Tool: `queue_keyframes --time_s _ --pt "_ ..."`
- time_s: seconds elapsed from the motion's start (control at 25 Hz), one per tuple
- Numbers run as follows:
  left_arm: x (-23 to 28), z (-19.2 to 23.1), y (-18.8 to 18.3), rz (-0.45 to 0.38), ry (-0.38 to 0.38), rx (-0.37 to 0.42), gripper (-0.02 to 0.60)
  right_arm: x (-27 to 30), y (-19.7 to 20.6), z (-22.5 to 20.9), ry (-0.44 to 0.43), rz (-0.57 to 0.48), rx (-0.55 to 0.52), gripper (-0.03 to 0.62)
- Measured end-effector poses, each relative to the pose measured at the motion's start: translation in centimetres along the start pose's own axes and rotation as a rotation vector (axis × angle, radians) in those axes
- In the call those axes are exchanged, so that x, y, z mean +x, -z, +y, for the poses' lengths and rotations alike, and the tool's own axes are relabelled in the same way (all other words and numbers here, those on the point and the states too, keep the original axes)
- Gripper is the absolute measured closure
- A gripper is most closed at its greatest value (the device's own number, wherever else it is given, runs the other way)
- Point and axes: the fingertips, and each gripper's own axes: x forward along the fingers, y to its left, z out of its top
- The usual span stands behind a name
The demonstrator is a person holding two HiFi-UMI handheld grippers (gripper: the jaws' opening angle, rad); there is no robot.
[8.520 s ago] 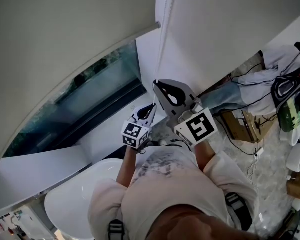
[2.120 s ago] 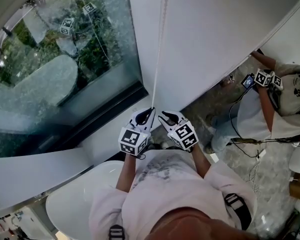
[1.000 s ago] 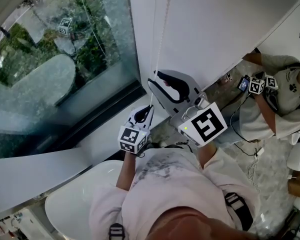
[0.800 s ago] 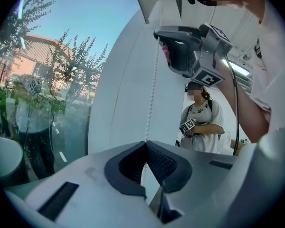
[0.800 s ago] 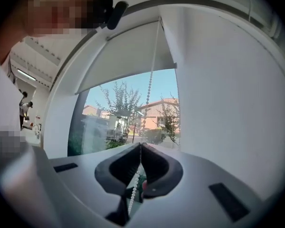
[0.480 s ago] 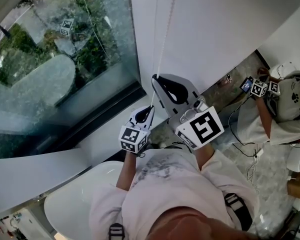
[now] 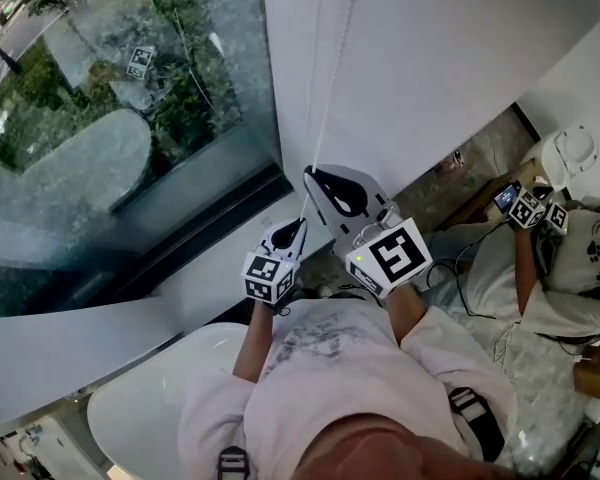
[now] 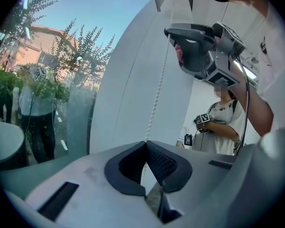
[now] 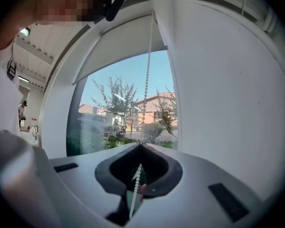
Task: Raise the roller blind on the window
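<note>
At the left, the large window glass [image 7: 130, 118] looks out on trees and a street. In the right gripper view, the white fabric roller blind [image 9: 118, 46] sits high in the window opening, with its bottom bar well above the lower part of the glass. The white beaded pull chain [image 7: 321, 118] hangs down the white wall strip beside the glass.

The left gripper [image 7: 299, 225] is the lower of the two. Its jaws are pressed together on the chain [image 8: 156, 103], which runs down into their tips. Just right of it and higher on the chain, the right gripper [image 7: 311, 175] is also clamped on the chain [image 9: 145, 94], and the beads pass between its dark pads. At the far right, a second person in a white shirt [image 7: 570, 268] holds another pair of marker cubes.
</note>
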Motion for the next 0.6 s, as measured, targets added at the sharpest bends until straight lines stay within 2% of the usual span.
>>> queue_keyframes --time_s 0.28,0.6 --pt "0.2 0.8 2.9 0.05 -0.013 -0.018 0.574 0.1 2.9 0.7 -0.005 0.059 0.008 0.533" --pt "1.1 1.3 4.6 0.084 -0.018 -0.029 0.574 0.1 4.8 0.5 -0.008 0.092 0.015 0.533"
